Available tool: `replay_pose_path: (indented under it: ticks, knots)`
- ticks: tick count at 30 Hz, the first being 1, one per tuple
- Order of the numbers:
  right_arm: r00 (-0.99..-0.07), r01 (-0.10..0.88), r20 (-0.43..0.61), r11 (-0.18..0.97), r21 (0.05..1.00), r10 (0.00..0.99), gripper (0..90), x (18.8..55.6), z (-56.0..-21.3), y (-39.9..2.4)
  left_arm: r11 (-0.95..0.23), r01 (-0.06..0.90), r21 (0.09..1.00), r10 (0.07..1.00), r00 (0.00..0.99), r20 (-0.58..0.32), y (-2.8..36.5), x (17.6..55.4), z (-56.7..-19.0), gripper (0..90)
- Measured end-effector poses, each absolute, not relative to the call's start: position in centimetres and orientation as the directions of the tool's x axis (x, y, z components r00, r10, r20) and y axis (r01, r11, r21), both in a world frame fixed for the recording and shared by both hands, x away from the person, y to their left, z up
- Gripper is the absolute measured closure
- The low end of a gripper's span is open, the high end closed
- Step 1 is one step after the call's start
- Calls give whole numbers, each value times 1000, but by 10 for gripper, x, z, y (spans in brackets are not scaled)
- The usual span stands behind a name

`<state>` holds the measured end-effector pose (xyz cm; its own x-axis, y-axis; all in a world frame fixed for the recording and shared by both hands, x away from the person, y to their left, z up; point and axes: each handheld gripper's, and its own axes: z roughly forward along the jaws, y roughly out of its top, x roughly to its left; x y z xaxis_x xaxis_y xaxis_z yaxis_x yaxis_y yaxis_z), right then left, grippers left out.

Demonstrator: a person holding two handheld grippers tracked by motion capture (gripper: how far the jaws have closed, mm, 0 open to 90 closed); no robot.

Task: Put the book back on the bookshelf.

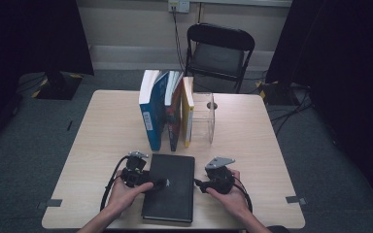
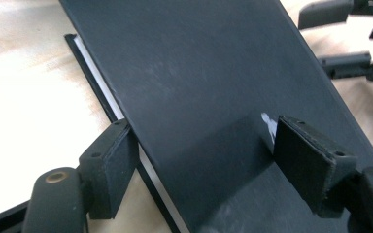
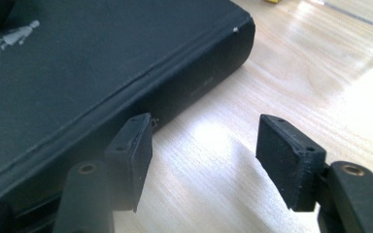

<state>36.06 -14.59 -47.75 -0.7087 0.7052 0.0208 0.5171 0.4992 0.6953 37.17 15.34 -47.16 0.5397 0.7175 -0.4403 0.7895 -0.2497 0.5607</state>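
The left hand-held gripper stands part open astride the lifted cover edge of the black book, pads not pressing; the right hand-held gripper, at the book's 3 o'clock side, gapes empty. The book lies flat at the bench's 6 o'clock edge; next it likely wants gripping and standing beside the upright books.

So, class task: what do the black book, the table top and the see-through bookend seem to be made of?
Black book: a matte, faintly textured cover, probably cloth or coated board, with white paper edges.
Table top: pale wood-grain, likely laminate, with a soft sheen.
Bookend: clear, glossy, apparently acrylic.
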Motion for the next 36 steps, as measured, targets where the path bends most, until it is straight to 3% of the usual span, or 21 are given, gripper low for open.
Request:
replay_pose_path:
  ticks: [11,17,36]
  knots:
    - [-706,522,19,503,689,707,361,361,-479,-146,-223,803,553,702,526,-480,163,374,-471,356]
    - [-705,525,23,500,689,709,362,361,-480,-147,-189,821,539,675,508,-535,169,375,-471,366]
    - [-702,528,25,497,689,711,359,361,-480,-148,-157,814,559,647,513,-564,176,361,-460,404]
